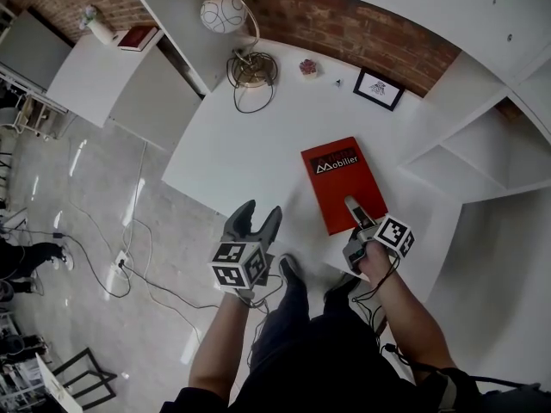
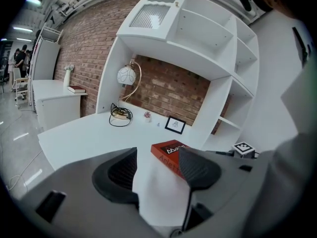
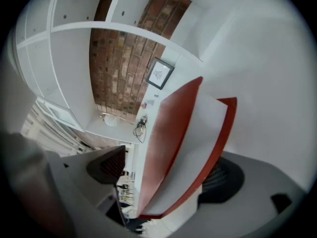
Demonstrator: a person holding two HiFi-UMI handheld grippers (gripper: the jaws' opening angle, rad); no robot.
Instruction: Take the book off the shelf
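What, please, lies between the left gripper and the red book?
Nothing: only bare white desk separates the left gripper from the red book, clearest in the head view and confirmed in the left gripper view.

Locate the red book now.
Head view: the red book lies on the white desk, right of centre, in front of the picture frame; its near edge sits between the open jaws of the right hand-held gripper.

place: staged home study set up inside a larger hall
furniture: white bench (image 1: 250, 144), built-in shelves (image 1: 482, 149), side cabinet (image 1: 112, 80)
decor: brick wall (image 1: 362, 24), globe lamp (image 1: 222, 11), framed picture (image 1: 378, 88)
surroundings: glossy floor (image 1: 77, 188), power strip (image 1: 121, 260), people (image 2: 21, 58) far off
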